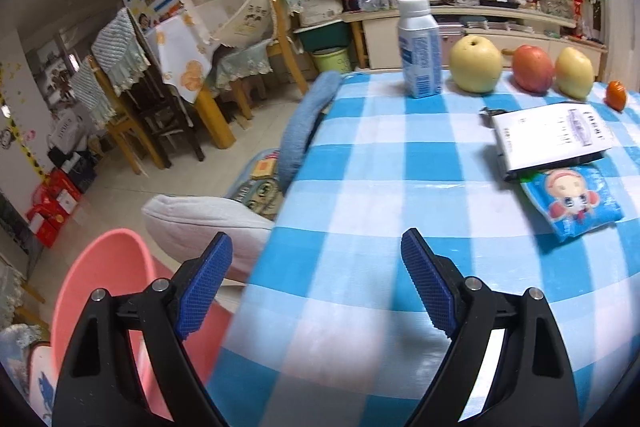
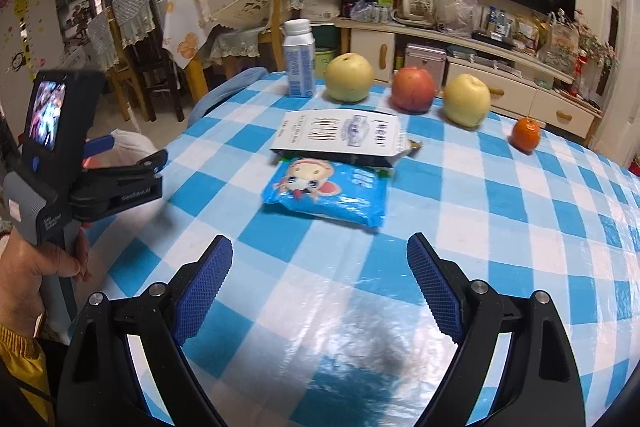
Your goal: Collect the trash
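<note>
A blue snack packet with a cartoon girl (image 2: 326, 191) (image 1: 572, 201) lies on the blue-checked table (image 2: 500, 211), partly under a white flat milk carton (image 2: 340, 137) (image 1: 550, 137). A white and blue bottle (image 2: 299, 61) (image 1: 420, 47) stands at the far edge. A pink bin (image 1: 100, 291) sits on the floor left of the table. My left gripper (image 1: 316, 259) is open and empty over the table's left edge; it also shows in the right wrist view (image 2: 132, 151). My right gripper (image 2: 320, 259) is open and empty, just short of the snack packet.
Two yellow pears (image 2: 349, 77) (image 2: 467, 99), a red apple (image 2: 413, 89) and a small orange (image 2: 525, 134) line the far side of the table. A blue chair back (image 1: 304, 123) and a white cushion (image 1: 204, 223) stand at the left edge. Dining chairs and a cluttered sideboard lie beyond.
</note>
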{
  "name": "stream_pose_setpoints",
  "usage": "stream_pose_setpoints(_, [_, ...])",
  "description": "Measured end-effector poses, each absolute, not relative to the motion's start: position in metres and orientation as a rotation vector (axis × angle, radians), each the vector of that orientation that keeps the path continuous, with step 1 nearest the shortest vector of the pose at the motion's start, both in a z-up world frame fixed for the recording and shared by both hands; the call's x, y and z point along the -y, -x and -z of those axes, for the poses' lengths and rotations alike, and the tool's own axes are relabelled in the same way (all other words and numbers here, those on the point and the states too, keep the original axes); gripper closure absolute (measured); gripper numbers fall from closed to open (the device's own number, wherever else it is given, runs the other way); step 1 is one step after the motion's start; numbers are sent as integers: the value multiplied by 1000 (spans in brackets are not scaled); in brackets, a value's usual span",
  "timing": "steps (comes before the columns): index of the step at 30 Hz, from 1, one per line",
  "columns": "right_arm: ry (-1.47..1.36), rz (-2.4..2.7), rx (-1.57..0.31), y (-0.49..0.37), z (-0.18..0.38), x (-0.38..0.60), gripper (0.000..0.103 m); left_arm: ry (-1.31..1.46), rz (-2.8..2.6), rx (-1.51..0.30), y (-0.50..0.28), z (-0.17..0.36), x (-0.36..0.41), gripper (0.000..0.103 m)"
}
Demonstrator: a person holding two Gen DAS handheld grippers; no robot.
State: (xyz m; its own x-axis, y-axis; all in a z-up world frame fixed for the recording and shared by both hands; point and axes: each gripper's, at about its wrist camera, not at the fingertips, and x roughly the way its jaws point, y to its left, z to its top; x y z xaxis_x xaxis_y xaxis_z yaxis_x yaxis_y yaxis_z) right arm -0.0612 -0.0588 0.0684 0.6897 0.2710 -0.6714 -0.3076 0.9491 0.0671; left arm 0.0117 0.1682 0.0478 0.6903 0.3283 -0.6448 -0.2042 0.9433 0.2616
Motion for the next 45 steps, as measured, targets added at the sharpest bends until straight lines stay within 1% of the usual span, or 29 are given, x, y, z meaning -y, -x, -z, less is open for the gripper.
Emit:
stream_pose_setpoints(6, [-26,-232,-755,46,-74,104,15,-1,-121,-729,-16,-57,-151,16])
stream_pose_setpoints(11, [-94,-170,-778,37,-74,140,15,129,3,-732,-41,-60,-128,16])
stream_pose_setpoints(17, [-157,-170,-809,34,-73,163,15,248,58,-780,-114,-65,-96,16])
stream_pose_setpoints(19, [-162,-174,-818,33,-72,167,15,247,44,-807,-139,-65,-87,17])
stream_pose_setpoints(20, [-165,-177,-823,33,-71,167,15,232,26,-834,-155,-63,-82,17])
stream_pose_setpoints(22, [-170,-182,-831,32,-70,170,15,212,-18,-889,-179,-59,-75,31])
stream_pose_setpoints(24, [-176,-186,-838,30,-69,172,15,213,-49,-944,-202,-51,-71,36])
stream_pose_setpoints(28, [-192,-188,-855,27,-67,178,15,180,-91,-1007,-230,-40,-63,37])
stream_pose_setpoints(31, [-208,-192,-870,25,-66,182,15,125,-147,-1090,-246,-22,-58,37])
stream_pose_setpoints(34, [-215,-196,-873,27,-67,184,15,73,-169,-1128,-247,-6,-53,37])
stream_pose_setpoints(40, [-222,-193,-876,28,-67,188,15,58,-143,-1113,-223,-11,-45,37])
stream_pose_setpoints(45, [-219,-194,-880,27,-67,190,15,26,-74,-1104,-185,-11,-26,37])
